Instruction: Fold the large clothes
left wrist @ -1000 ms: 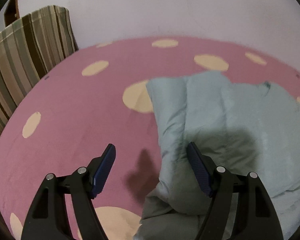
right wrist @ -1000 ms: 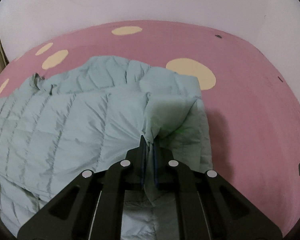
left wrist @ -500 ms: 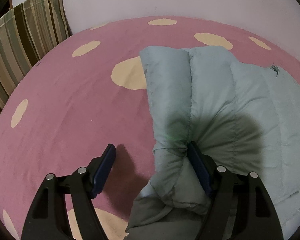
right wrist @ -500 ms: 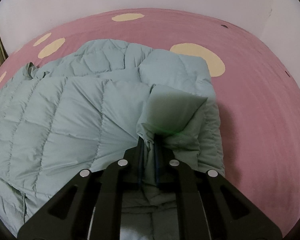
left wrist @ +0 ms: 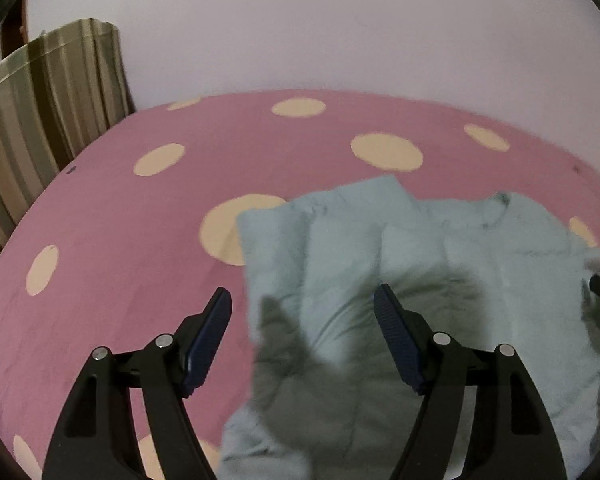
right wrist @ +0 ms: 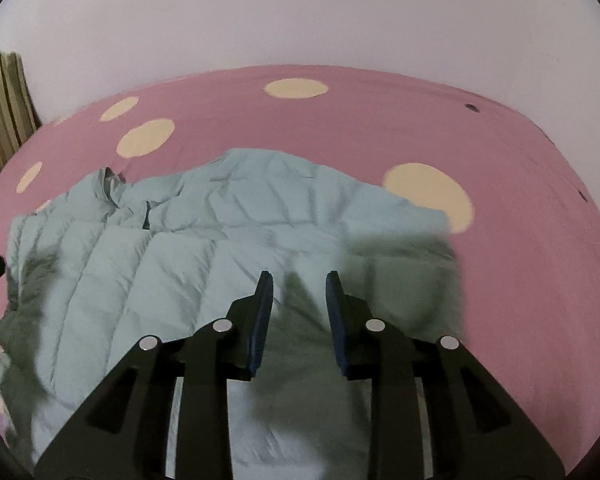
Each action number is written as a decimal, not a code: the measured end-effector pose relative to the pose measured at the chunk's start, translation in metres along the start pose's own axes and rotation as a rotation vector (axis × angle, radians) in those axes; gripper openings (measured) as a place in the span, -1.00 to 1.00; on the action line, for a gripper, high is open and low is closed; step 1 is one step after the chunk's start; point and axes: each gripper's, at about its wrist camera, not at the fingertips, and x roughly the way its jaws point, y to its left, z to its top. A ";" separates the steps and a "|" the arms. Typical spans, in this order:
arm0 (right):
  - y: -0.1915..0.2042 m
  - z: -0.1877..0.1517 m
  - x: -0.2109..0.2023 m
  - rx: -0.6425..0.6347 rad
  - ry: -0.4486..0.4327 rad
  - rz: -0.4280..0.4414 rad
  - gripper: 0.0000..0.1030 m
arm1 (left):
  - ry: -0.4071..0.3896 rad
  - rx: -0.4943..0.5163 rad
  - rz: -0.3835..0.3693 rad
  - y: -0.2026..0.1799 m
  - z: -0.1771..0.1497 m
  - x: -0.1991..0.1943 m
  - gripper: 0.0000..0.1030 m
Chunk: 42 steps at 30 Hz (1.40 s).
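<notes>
Jacket (right wrist: 228, 240) hem cut off below, edges motion-blurred

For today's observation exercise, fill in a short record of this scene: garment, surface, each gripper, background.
garment: pale blue quilted jacket, lying spread and rumpled, partly folded over itself
surface: pink bedcover with cream dots
left gripper: jaws wide apart, above the jacket's left edge, nothing between the pads
right gripper: jaws have just been opening, gap empty, jacket lying below
background: striped cushion at the left, plain pale wall behind
</notes>
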 end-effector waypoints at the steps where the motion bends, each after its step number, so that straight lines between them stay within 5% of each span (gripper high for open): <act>1: 0.005 0.002 0.012 -0.014 0.022 -0.008 -0.47 | 0.025 0.020 0.021 -0.004 -0.001 0.013 0.41; 5: 0.008 -0.006 0.042 -0.027 0.079 -0.028 -0.48 | 0.114 0.043 0.062 -0.011 -0.014 0.049 0.42; 9: 0.008 -0.012 0.052 -0.028 0.069 -0.026 -0.48 | 0.141 0.001 0.026 -0.004 -0.022 0.065 0.45; 13: 0.005 -0.007 0.032 -0.001 0.054 -0.012 -0.47 | 0.117 -0.026 0.037 0.000 -0.019 0.041 0.40; 19: 0.001 -0.030 -0.015 0.005 -0.001 0.027 -0.36 | 0.015 -0.033 -0.059 -0.009 -0.038 -0.014 0.40; 27: 0.007 -0.058 0.012 -0.035 0.073 -0.007 -0.35 | 0.128 0.023 -0.049 -0.030 -0.058 0.021 0.41; 37: -0.009 -0.065 -0.028 0.000 0.001 -0.023 -0.30 | 0.033 -0.002 0.005 -0.015 -0.064 -0.022 0.40; 42: -0.017 -0.073 -0.010 0.009 0.056 -0.019 -0.27 | 0.108 -0.017 0.002 -0.010 -0.072 0.004 0.40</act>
